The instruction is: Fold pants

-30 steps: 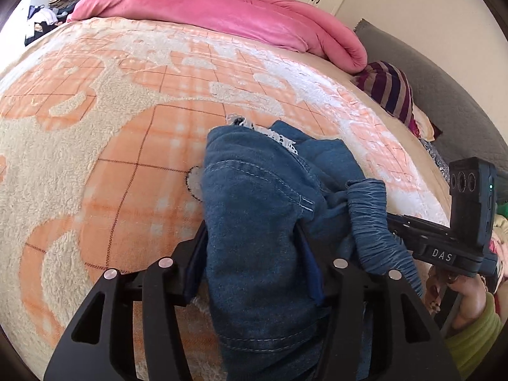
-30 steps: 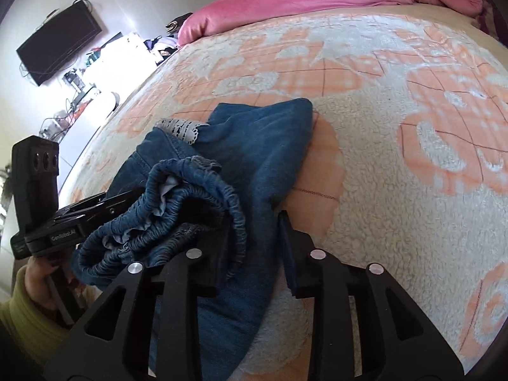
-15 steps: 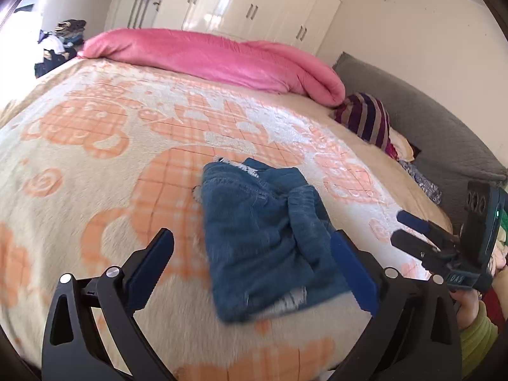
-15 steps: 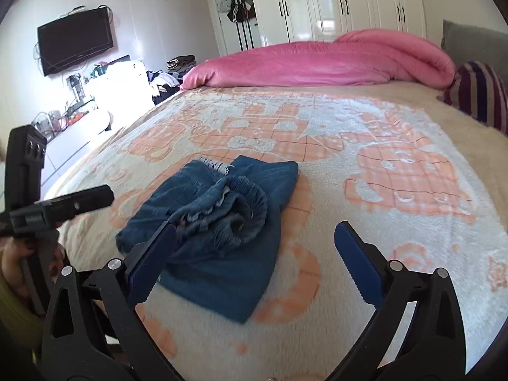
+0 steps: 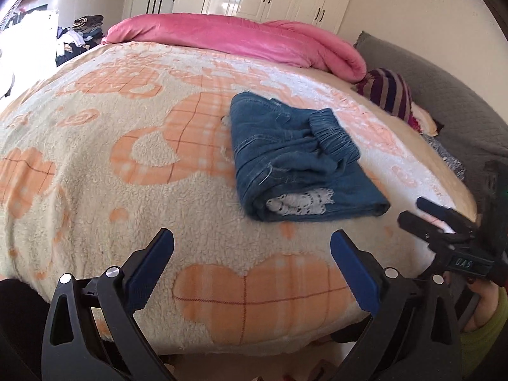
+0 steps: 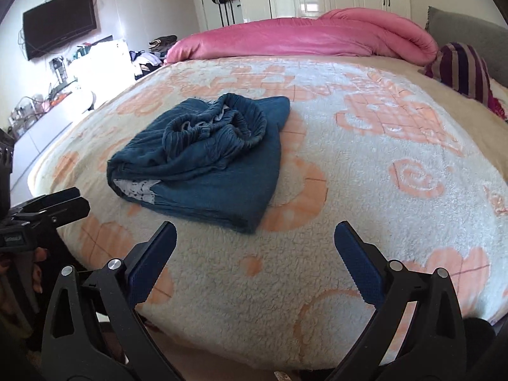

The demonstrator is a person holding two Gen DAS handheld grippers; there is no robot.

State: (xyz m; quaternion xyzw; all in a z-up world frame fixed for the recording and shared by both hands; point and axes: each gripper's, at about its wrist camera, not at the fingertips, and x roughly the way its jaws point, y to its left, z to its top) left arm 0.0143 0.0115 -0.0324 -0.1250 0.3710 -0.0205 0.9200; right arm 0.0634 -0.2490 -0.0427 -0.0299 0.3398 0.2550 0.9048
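Observation:
The blue denim pants lie folded into a thick bundle on the bed, with the elastic waistband bunched on top and a white lace patch showing at the near end. They also show in the right wrist view. My left gripper is open and empty, back over the bed's near edge. My right gripper is open and empty too, short of the pants. Each gripper shows in the other's view, the right one and the left one.
The bed carries a cream and orange fleece blanket. A pink duvet lies rolled along the far side and a striped pillow at the right. A grey headboard, white wardrobes and a wall TV surround the bed.
Both grippers let go of the pants, opened wide and drew back toward the near edge of the bed. The pants now rest folded on the blanket.

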